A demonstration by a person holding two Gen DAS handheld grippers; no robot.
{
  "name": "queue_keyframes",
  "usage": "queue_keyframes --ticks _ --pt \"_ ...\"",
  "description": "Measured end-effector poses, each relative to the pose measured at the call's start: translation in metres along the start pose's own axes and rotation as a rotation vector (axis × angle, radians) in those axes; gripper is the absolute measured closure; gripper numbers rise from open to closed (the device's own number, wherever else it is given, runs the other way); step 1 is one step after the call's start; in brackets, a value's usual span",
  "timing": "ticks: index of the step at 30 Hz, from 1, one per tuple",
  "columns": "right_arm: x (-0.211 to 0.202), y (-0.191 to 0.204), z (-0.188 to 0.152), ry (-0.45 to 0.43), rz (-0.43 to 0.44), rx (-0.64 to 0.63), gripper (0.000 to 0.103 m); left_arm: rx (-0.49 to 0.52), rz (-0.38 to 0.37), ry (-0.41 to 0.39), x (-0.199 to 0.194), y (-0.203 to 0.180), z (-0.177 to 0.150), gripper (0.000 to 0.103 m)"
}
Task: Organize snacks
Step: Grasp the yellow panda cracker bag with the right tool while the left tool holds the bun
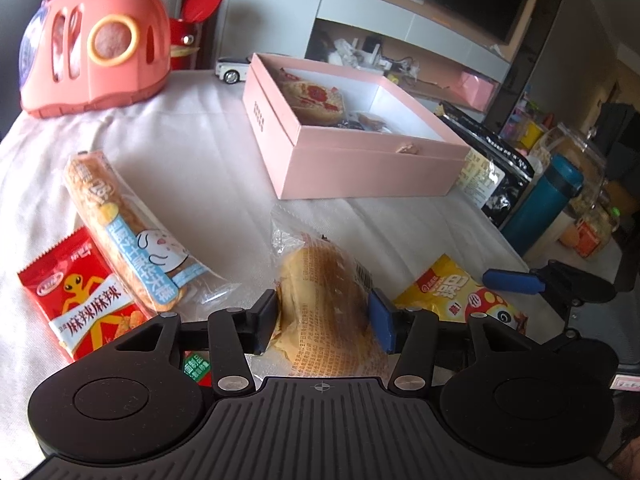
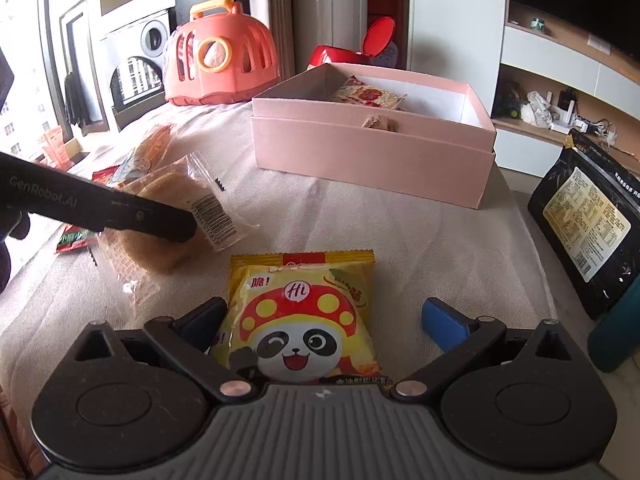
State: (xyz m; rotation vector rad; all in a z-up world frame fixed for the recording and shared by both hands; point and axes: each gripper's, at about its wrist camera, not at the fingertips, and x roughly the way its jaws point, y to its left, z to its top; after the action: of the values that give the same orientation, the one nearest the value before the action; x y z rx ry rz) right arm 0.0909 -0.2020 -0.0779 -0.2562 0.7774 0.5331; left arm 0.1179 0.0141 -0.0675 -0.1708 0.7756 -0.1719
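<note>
Bread in a clear plastic wrapper printed with orange text (image 1: 320,304) sits between the fingers of the left hand-held gripper (image 1: 325,320), both pads pressed against its sides, so that gripper is closed on it; the wrapped bread lies low over the cream cloth-covered desk (image 1: 200,132). In the right wrist view the same bread (image 2: 168,216) shows at the left with the left gripper's black finger across it.

The right hand-held gripper (image 2: 324,320) stands wide, its fingers on either side of a yellow snack packet with a cartoon panda in a red spotted cap (image 2: 300,320). The packet lies flat on the desk, and neither pad clearly touches it.

Beyond both, an open pink cardboard box with a white lining (image 1: 360,168) rests on the desk and holds a clear-wrapped red-and-cream snack (image 1: 316,98) against its far wall, with some darker small items beside it that are too small to tell.

Left of the bread lie a long pastry in a clear and light-blue wrapper with a cartoon bunny (image 1: 132,232) and, just beside it, a red spicy-snack sachet with a yellow figure (image 1: 80,292).

A coral plastic toy carrier with an orange handle (image 1: 96,44) stands at the far corner, a black resealable pouch with a cream label (image 2: 584,220) near the box's right side, and a teal flask (image 1: 544,204) next to the pouch.
</note>
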Motion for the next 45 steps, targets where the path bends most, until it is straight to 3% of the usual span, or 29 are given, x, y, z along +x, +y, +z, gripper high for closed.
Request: queue_keyframes --ticks 9,17,31,35,40,43,45 --pt "0.000 0.002 0.001 0.018 -0.011 0.009 0.000 0.059 0.016 -0.010 -0.003 -0.013 0.000 0.049" --pt "-0.004 0.003 -0.007 -0.012 -0.008 -0.006 0.000 0.025 -0.002 0.003 -0.002 -0.007 -0.002 0.049" --pt "-0.012 0.012 0.005 0.037 -0.068 -0.034 0.000 0.001 -0.013 0.014 -0.001 -0.002 -0.005 0.049" --pt "-0.019 0.008 0.011 0.030 -0.041 -0.028 0.001 -0.004 -0.015 0.015 -0.001 -0.001 -0.005 0.049" --pt "-0.016 -0.002 0.013 0.057 0.001 0.039 0.010 -0.005 -0.016 0.015 -0.001 -0.001 -0.005 0.049" --pt "-0.014 -0.001 0.011 0.076 0.033 0.046 0.024 -0.008 -0.017 0.016 -0.001 -0.001 -0.005 0.049" --pt "-0.016 0.003 0.011 0.076 0.049 0.030 0.039 -0.006 -0.015 0.017 -0.002 -0.001 -0.005 0.049"
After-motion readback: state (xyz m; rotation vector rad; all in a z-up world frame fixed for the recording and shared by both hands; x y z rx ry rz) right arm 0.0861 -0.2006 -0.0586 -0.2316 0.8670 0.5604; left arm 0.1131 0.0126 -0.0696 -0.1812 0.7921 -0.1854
